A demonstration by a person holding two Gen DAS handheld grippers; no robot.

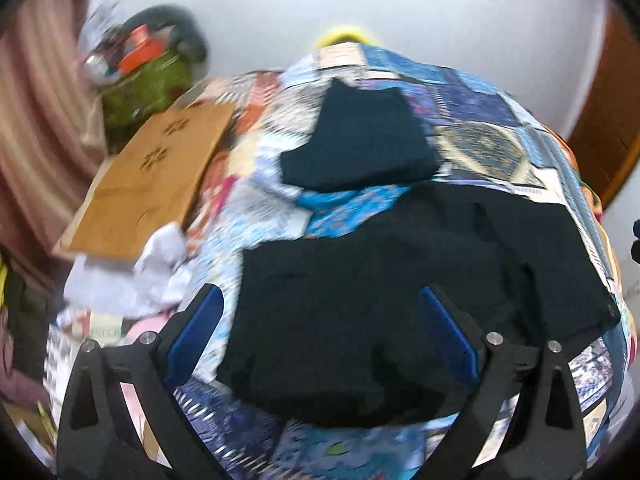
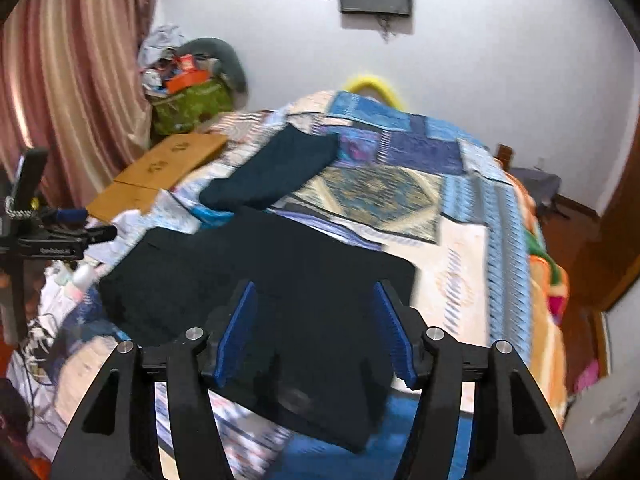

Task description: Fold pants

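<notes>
Black pants (image 1: 400,248) (image 2: 280,264) lie spread flat on a patchwork bedspread (image 1: 480,144) (image 2: 380,192). A second dark garment (image 1: 360,136) (image 2: 272,176), folded into a small block, rests farther back on the bed. My left gripper (image 1: 320,296) hovers over the near left part of the pants. Its blue pads (image 1: 200,328) stand wide apart and hold nothing. My right gripper (image 2: 314,288) hangs above the near right corner of the pants. Its blue pads (image 2: 240,328) are also apart, with fabric lying below them but not pinched. Both views are blurred by motion.
A flat cardboard sheet (image 1: 152,184) (image 2: 168,160) lies at the bed's far left beside a stuffed green bag (image 1: 148,84) (image 2: 192,108) and a pink curtain (image 1: 36,120) (image 2: 72,80). White cloths (image 1: 140,276) are piled at the left edge. A black device (image 2: 52,240) stands left of the bed.
</notes>
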